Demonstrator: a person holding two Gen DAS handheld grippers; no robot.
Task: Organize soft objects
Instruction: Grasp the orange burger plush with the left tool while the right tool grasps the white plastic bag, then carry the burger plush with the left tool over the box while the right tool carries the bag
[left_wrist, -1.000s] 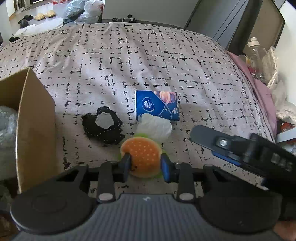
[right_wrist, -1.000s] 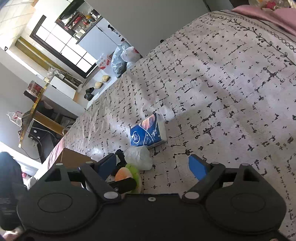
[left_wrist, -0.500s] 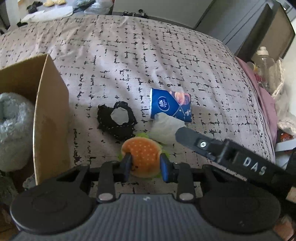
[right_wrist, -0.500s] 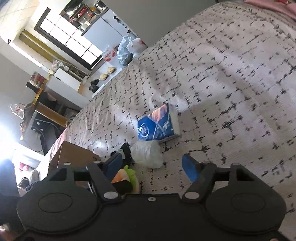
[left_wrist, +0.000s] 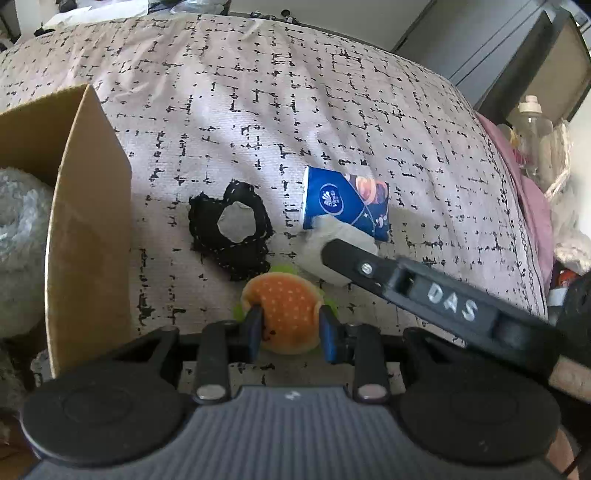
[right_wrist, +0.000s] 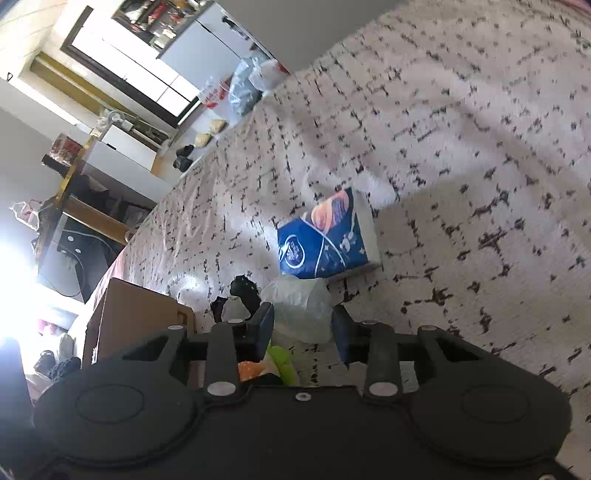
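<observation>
Left claw (left_wrist: 290, 326): clamped on the round orange plush burger with a green felt fringe (left_wrist: 288, 314), one blue pad on each side of it, just above the bedcover.
Right claw (right_wrist: 303, 328): fingers set either side of the crumpled white plastic bag (right_wrist: 303, 308); whether the pads press it I cannot tell. In the left wrist view one black finger lies across that bag.
Plush burger: near edge of the bed, between the cardboard box and the right claw.
White bag (left_wrist: 325, 251): just right of and beyond the burger, touching the near edge of the tissue pack.
Blue soft pack of tissues with a planet print (left_wrist: 345, 203): flat on the bed, beyond the bag.
Black knitted ring-shaped piece with white stitching (left_wrist: 231, 230): flat on the bed, left of the tissue pack, just beyond the burger.
Brown cardboard box (left_wrist: 88, 229): at the left, open, with a grey fluffy soft thing (left_wrist: 18, 236) inside.
Bed (left_wrist: 295, 110): covered in pale cloth with a black broken-line pattern.
Clear plastic bottle (left_wrist: 535, 129): far right, off the bed.
</observation>
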